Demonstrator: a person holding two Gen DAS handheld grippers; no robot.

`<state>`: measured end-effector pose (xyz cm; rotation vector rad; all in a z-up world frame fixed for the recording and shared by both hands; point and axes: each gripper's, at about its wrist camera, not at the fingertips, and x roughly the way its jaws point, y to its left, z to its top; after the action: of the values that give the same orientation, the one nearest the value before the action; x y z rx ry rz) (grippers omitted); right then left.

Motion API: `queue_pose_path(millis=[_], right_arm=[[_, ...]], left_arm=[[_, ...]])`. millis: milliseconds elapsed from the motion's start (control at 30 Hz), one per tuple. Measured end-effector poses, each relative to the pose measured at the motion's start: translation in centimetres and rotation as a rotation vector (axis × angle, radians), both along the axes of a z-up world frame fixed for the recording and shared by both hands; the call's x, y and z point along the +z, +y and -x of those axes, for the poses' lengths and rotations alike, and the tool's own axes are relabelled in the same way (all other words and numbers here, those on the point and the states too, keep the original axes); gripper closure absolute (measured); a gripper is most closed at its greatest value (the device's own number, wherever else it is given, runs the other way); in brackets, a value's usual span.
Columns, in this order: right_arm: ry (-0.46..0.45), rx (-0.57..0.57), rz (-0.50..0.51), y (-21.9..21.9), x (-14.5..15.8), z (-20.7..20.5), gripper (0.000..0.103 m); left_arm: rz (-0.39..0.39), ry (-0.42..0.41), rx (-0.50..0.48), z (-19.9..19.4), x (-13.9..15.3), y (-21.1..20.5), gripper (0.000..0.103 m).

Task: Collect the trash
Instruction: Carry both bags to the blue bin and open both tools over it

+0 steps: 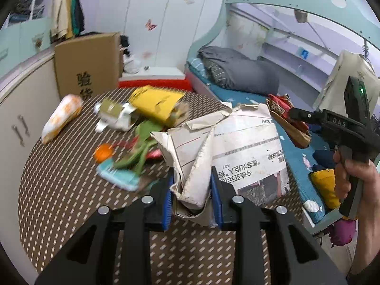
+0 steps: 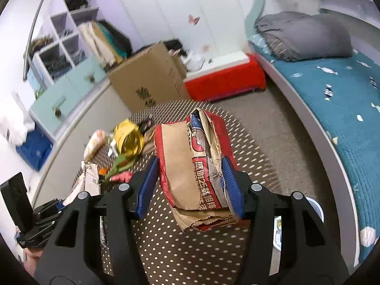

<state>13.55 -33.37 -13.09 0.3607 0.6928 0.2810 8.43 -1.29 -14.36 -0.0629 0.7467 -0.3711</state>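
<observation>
My left gripper (image 1: 192, 197) is shut on a crumpled white newspaper bag (image 1: 228, 152), held above a round table (image 1: 61, 204) with a brown dotted cloth. My right gripper (image 2: 190, 185) is shut on a torn brown and red paper bag (image 2: 190, 166), also lifted over the table (image 2: 180, 249). In the left wrist view that same bag (image 1: 285, 116) hangs at the right from the other gripper, with a hand (image 1: 361, 180) on its handle. More litter lies on the table: a yellow packet (image 1: 156, 104), a white and orange wrapper (image 1: 61, 116), green scraps (image 1: 140, 149) and an orange ball (image 1: 103, 153).
A cardboard box (image 1: 87, 64) stands behind the table by a cabinet (image 1: 21, 109). A bed with a blue cover (image 2: 337, 90) and a grey pillow (image 2: 306, 35) runs along the right. A red and white box (image 2: 225, 78) sits on the floor. A white bin (image 2: 280, 232) shows under my right gripper.
</observation>
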Motion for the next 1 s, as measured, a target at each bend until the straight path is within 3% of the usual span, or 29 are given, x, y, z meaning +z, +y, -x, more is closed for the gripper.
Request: queue_pose_path(millis=[200, 367, 467, 833, 900, 1000], right_arm=[[-0.028, -0.113, -0.018, -5.4, 1.0, 1.4, 0.050], [0.006, -0.215, -0.032, -10.3, -0.9, 2.2, 0.050], [0.067, -0.283, -0.042, -13.3, -3.8, 2.1, 0.050], [0.405, -0.437, -0.128, -20.0, -21.1, -0.8, 0.045], [0.437, -0.450, -0.159, -20.8, -23.1, -0.8, 0.030], [0.456, -0.492, -0.188, -22.5, -24.8, 0.1, 0.024]], left_arm=[[0.005, -0.030, -0.067, -2.8, 1.7, -5.3, 0.076], [-0.002, -0.031, -0.130, -4.9, 1.9, -10.5, 0.076], [-0.011, -0.028, -0.166, -5.7, 1.6, -13.3, 0.076], [-0.099, -0.015, -0.286, -7.4, -0.4, -21.9, 0.076], [-0.124, -0.009, -0.311, -7.6, -1.1, -23.7, 0.076], [-0.153, 0.005, -0.349, -7.9, -2.0, -26.1, 0.076]])
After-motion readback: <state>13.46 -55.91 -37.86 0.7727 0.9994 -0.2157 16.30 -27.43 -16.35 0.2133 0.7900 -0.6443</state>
